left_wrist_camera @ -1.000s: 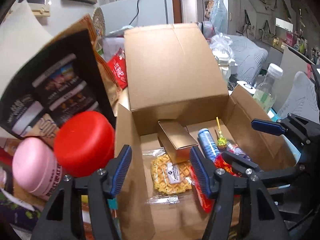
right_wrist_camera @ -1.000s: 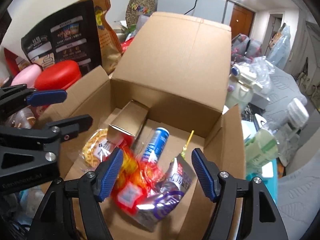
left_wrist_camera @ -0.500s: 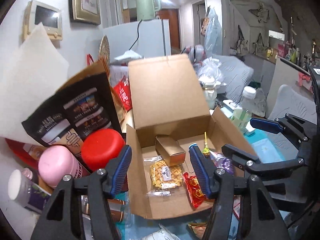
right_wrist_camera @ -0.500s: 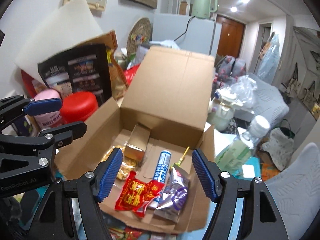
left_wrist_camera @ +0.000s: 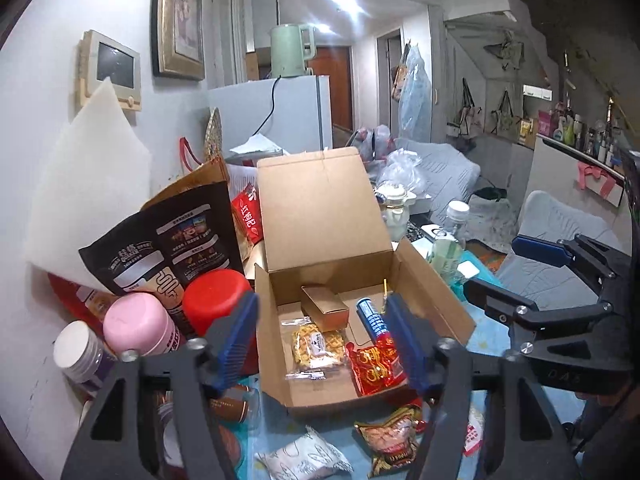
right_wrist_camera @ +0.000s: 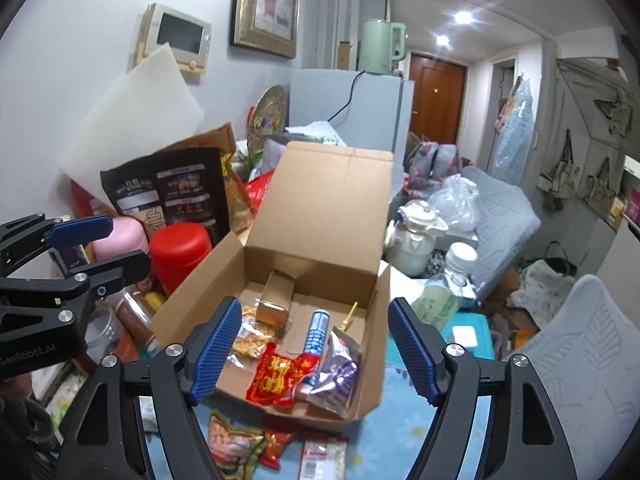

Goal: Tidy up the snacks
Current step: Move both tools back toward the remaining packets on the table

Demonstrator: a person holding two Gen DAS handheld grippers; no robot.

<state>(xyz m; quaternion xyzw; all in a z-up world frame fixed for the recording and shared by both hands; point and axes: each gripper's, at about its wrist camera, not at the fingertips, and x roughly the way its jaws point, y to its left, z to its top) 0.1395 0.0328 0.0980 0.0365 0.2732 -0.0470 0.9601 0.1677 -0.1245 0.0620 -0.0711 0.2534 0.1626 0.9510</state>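
Hovering empty, jaws opening, left gripper (left_wrist_camera: 320, 340) and right gripper (right_wrist_camera: 314, 348) above cardboard box (right_wrist_camera: 320, 200); next, probably fetch the loose noodle packet (right_wrist_camera: 234, 454).

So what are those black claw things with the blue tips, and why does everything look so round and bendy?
Those are two hand-held grippers, like big tongs that a person squeezes. Each carries a small camera with a very wide lens, which bends the picture. One picture looks along the left hand-held gripper, the other along the right hand-held gripper. Each camera also sees the other gripper at the side.

Both are holding nothing, and their blue tips are spreading apart.

Below them is an open cardboard box on a blue tablecloth. Inside lie a waffle in clear wrap, a small gold carton, a blue tube, a red packet, a silver and purple packet and a lollipop. More snack packets wait on the cloth in front.

Beside the box stand a red jar and a pink jar.
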